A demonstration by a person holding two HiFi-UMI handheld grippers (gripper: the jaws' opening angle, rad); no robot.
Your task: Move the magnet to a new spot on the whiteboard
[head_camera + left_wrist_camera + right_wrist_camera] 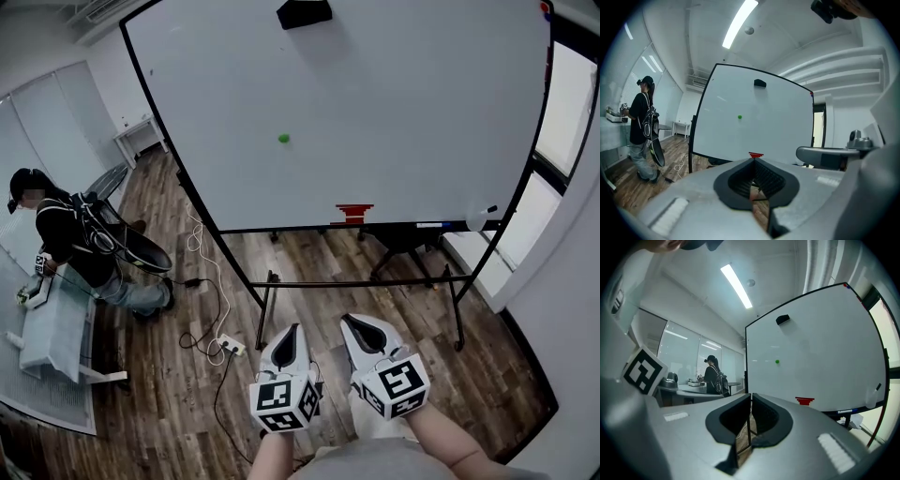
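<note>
A small green magnet (283, 138) sticks to the middle of a large whiteboard (394, 112) on a wheeled stand. It also shows in the left gripper view (739, 117) and the right gripper view (776, 362). My left gripper (292, 330) and right gripper (348, 322) hang side by side well short of the board, over the wooden floor, both aimed toward it. Each one is shut with nothing between its jaws. In its own view the left gripper (753, 160) points just below the board's tray, and the right gripper (751, 395) points toward the board's left edge.
A black eraser (304, 13) clings near the board's top, and a red object (353, 213) sits on its tray. The stand's legs (265, 309) reach out over the floor. A cable and power strip (230, 346) lie at the left. A person (70, 246) stands by a table at the far left.
</note>
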